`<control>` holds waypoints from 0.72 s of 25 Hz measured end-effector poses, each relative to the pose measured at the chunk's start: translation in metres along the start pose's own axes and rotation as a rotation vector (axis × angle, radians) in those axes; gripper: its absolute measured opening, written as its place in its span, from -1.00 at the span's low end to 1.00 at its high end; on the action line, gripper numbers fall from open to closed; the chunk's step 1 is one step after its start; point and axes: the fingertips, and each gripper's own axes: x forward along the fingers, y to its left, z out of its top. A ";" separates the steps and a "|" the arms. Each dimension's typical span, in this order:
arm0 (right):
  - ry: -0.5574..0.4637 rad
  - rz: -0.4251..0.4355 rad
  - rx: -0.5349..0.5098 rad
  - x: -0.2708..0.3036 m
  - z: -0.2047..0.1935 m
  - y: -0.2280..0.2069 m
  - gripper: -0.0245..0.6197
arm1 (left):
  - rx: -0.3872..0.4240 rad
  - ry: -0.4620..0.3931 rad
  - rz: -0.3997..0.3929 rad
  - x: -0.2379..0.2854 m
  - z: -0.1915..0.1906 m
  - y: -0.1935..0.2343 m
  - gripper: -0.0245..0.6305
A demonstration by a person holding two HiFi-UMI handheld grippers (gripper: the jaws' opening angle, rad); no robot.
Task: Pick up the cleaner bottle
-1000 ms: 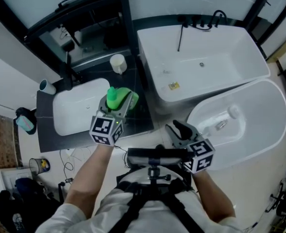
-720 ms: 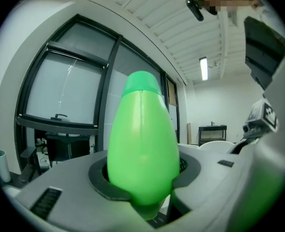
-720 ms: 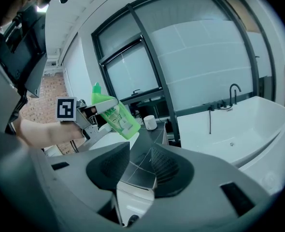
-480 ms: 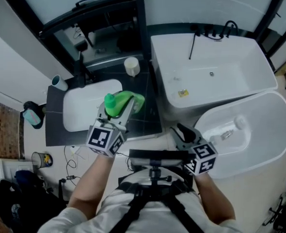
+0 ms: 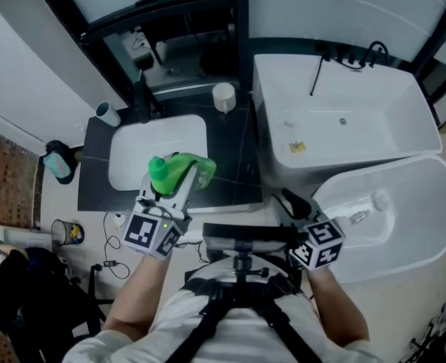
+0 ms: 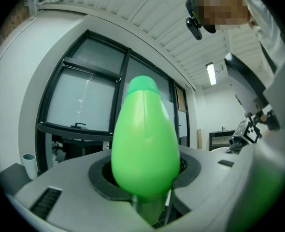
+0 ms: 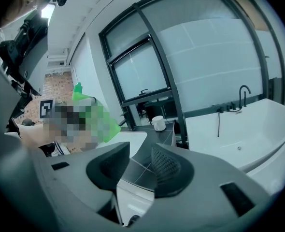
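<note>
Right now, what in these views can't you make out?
- Left gripper view: the cleaner bottle has its lower end hidden between the jaws, and no label shows.
- Right gripper view: a mosaic patch covers most of the bottle.
- Head view: the small yellow item in the bathtub is too small to identify.

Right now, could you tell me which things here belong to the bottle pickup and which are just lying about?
Job in hand: green bottle, clamped in the left gripper.
Lying about: white cup, tumbler beside the tap, sink, bathtub.
</note>
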 end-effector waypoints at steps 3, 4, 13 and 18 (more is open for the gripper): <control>0.005 0.013 -0.013 0.002 0.001 0.005 -0.49 | -0.019 0.044 0.023 -0.021 -0.006 0.003 -0.39; 0.007 0.016 -0.020 0.002 0.001 0.007 -0.49 | -0.023 0.053 0.028 -0.027 -0.008 0.004 -0.39; 0.014 0.034 -0.084 0.002 0.004 0.014 -0.49 | -0.044 0.111 0.081 -0.070 -0.025 0.011 -0.39; 0.029 0.050 -0.074 0.009 0.009 0.025 -0.49 | -0.048 0.135 0.101 -0.087 -0.031 0.014 -0.39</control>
